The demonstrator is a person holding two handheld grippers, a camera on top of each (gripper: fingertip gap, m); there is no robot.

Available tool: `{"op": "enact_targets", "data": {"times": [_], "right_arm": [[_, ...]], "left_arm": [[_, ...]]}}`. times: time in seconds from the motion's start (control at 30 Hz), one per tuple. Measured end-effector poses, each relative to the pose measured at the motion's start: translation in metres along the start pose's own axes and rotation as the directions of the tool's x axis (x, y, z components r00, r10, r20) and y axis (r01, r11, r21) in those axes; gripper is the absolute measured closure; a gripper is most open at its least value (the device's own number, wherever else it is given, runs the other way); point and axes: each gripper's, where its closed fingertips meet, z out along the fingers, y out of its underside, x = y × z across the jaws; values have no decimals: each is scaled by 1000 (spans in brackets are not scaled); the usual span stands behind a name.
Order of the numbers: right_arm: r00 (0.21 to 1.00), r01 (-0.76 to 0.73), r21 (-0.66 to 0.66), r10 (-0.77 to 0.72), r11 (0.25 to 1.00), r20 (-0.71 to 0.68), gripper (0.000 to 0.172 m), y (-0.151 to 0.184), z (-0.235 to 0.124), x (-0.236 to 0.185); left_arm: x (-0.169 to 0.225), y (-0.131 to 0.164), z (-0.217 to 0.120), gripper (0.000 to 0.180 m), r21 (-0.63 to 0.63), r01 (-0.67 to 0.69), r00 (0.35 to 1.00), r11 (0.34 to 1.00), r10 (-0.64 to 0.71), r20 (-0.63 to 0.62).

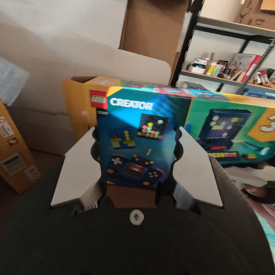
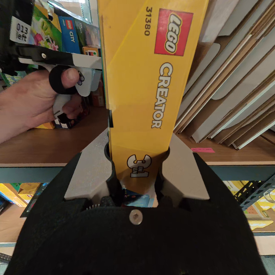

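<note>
Where wooden shelves [image 2: 49, 142] carry small boxes and leaning flat cardboard [image 2: 223, 83], a hand [image 2: 28, 95] grips the left gripper [image 1: 136, 142], clamped across the toy box [image 1: 134, 134]. The right gripper [image 2: 139, 154] pinches its yellow edge.

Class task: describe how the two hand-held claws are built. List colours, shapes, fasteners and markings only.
Each claw, left and right, has a black body, a silver hex screw, pale grey wedge-shaped fingers and black scalloped pads. The left one also shows a white tag, a grey trigger and a black finger loop.
</note>
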Motion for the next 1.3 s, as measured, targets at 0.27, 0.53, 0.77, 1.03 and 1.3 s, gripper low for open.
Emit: {"op": "enact_targets", "data": {"times": [0.27, 0.53, 0.77, 1.03, 1.3], "right_arm": [[995, 76, -10, -77, 997, -66, 111, -4, 5, -40], [991, 4, -17, -6, 1000, -132, 111, 3, 38, -46], [986, 5, -45, -13, 999, -169, 111, 4, 76, -36], [994, -31, -130, 18, 991, -108, 110, 10, 126, -18], [997, -26, -195, 11, 980, -77, 109, 15, 165, 0]], "left_arm": [[43, -11, -42, 86, 139, 86, 986, 987, -65, -150], [53, -6, -47, 94, 109, 80, 979, 991, -57, -193], [67, -3, -49, 99, 83, 34, 975, 996, -15, -221], [112, 20, -107, 106, 21, -114, 964, 993, 116, -240], [113, 61, -205, 109, -69, -203, 966, 977, 188, -177]]}}
